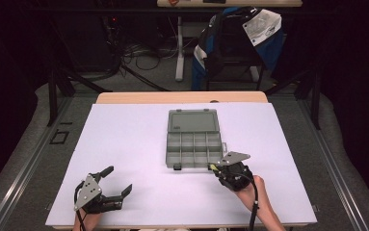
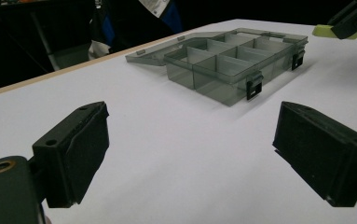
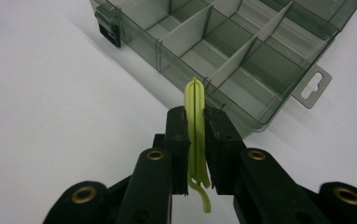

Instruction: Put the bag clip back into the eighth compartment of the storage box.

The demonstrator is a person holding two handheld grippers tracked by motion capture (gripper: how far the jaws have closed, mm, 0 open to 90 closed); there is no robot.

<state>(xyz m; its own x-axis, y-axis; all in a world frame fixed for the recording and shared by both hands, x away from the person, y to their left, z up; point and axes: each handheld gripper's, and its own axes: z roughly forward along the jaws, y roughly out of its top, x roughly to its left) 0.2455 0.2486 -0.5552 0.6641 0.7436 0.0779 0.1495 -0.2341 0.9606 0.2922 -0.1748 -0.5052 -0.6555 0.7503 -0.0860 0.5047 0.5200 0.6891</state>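
A smoky grey compartment box (image 1: 193, 148) lies open mid-table, its lid (image 1: 193, 121) folded flat toward the far side; the box (image 2: 234, 65) also appears in the left gripper view and close up as the box (image 3: 241, 42) in the right gripper view. My right gripper (image 1: 214, 168) sits at the box's near right corner, shut on a thin yellow-green plastic piece (image 3: 195, 126) that stands upright between its pads and pokes out past the tips. My left gripper (image 1: 118, 179) rests near the table's front left, open, with nothing between its fingers (image 2: 73, 149).
White sheet covers the table (image 1: 134, 144), wooden edge at the far side. Beyond it a chair (image 1: 237, 43) draped with blue and white cloth, cables on the floor. A hang tab (image 3: 312, 86) sticks out from the box's side.
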